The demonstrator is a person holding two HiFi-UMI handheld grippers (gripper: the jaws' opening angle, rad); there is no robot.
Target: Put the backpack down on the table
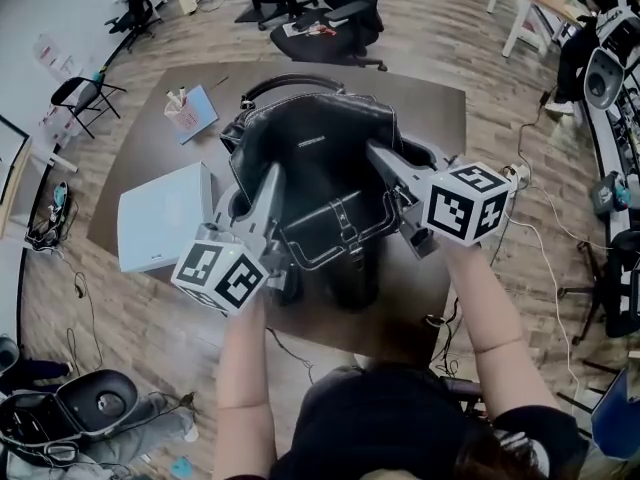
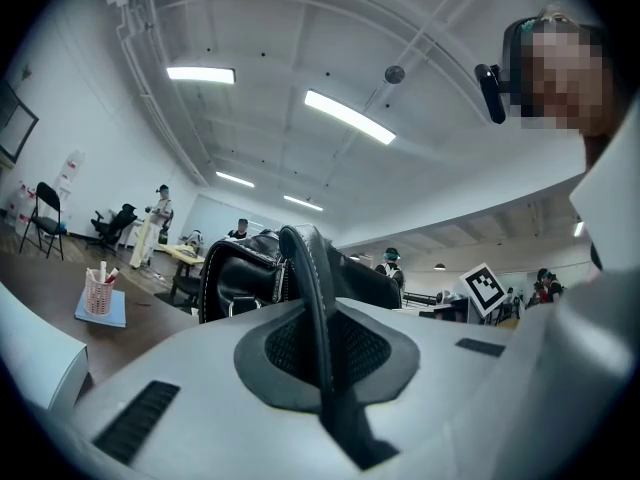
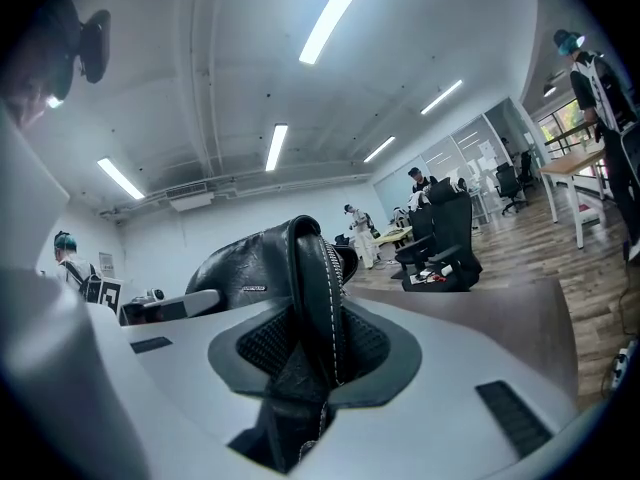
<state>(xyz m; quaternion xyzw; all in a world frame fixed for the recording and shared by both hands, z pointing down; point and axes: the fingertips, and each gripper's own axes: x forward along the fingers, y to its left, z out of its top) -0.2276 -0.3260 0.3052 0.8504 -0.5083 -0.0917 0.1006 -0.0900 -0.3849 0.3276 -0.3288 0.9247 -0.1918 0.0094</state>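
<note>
A black leather backpack (image 1: 320,158) with a top handle and a buckled front pocket hangs between my two grippers over the near half of the brown table (image 1: 430,98). My left gripper (image 1: 272,178) is shut on a black stitched strap (image 2: 305,288) at the bag's left side. On the right side, my right gripper (image 1: 378,153) is shut on a thicker fold of strap (image 3: 320,278), which fills the gap between its jaws. In the left gripper view the bag's body (image 2: 240,273) rises just beyond the jaws. Whether the bag's bottom touches the table I cannot tell.
A white flat box (image 1: 165,213) lies at the table's left edge. A pink pen cup on a blue notebook (image 1: 188,111) stands at the back left. Office chairs (image 1: 330,13) are beyond the table. An open case (image 1: 90,408) and cables (image 1: 545,248) lie on the floor.
</note>
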